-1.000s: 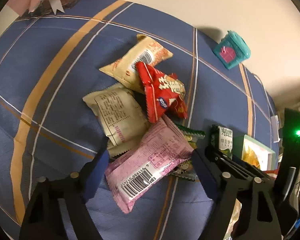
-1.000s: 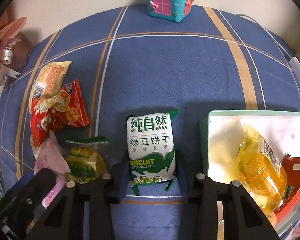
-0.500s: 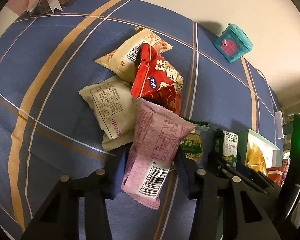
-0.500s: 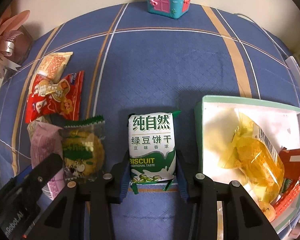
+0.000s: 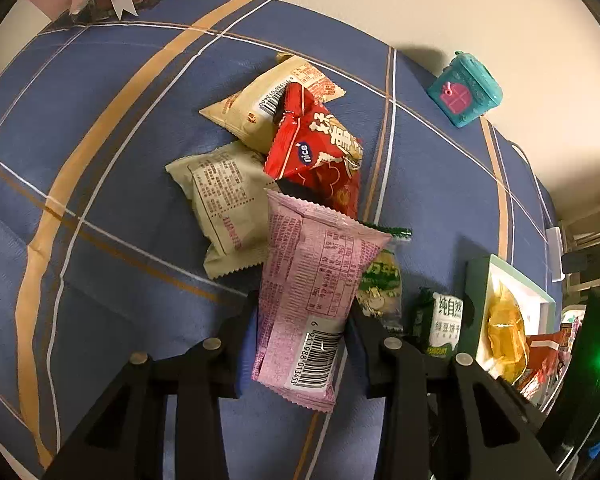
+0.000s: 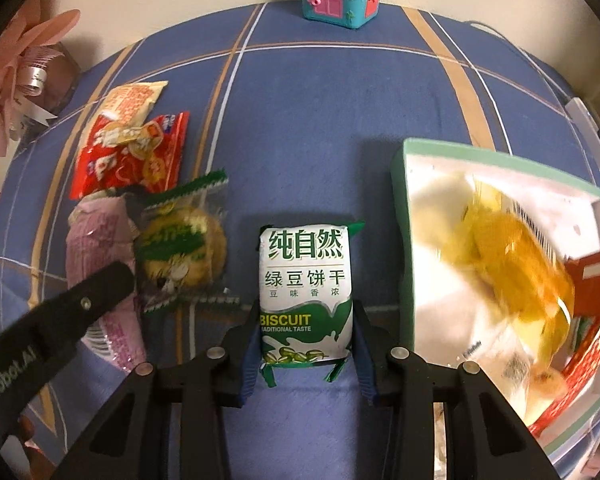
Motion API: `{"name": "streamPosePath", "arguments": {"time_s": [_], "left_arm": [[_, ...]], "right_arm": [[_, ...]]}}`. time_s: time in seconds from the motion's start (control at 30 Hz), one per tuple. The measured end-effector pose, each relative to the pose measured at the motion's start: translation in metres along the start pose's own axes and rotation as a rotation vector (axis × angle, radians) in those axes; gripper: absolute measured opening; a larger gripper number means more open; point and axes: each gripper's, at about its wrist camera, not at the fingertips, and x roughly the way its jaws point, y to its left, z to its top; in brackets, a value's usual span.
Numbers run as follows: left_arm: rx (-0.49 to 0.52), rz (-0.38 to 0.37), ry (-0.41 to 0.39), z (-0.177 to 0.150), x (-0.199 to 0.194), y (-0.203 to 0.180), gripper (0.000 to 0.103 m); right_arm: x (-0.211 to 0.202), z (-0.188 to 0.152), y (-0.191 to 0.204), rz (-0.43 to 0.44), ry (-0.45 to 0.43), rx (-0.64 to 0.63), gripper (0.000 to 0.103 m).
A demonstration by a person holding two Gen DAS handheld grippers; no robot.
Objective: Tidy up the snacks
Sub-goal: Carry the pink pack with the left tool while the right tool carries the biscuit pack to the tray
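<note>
The left claw (image 5: 300,344) is closing on the pink packet (image 5: 312,300); the right claw (image 6: 306,348) grips the green biscuit pack (image 6: 306,292), box (image 6: 400,200) at three o'clock.

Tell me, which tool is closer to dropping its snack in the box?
Probably the right tool. It grips the green biscuit pack right beside the open box. The left tool, closing on the pink pack, is farther away.

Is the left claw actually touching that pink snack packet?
Touching. In the left wrist view, the left gripper jaws are closing on the pink packet, both blue pads against its sides with no gap showing.
</note>
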Motion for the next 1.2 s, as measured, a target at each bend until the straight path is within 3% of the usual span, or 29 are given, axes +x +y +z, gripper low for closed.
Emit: {"name": "streamPosePath", "arguments": {"time_s": [0.37, 0.73, 1.0, 1.2], "left_arm": [[0.017, 0.024, -0.056, -0.014, -0.033, -0.006, 0.041], [0.022, 0.018, -0.115, -0.025, -0.063, -0.021, 0.041], [0.058, 0.017, -0.138, -0.033, -0.068, -0.057, 0.041], [0.142, 0.006, -0.142, -0.046, -0.069, -0.101, 0.041]], "right_arm": [[-0.045, -0.044, -0.006, 0.103, -0.041, 0.033, 0.042], [-0.099, -0.059, -0.03, 0.161, -0.146, 0.052, 0.042], [-0.129, -0.042, -0.066, 0.173, -0.192, 0.108, 0.042], [-0.136, -0.028, -0.1, 0.168, -0.228, 0.197, 0.042]]}}
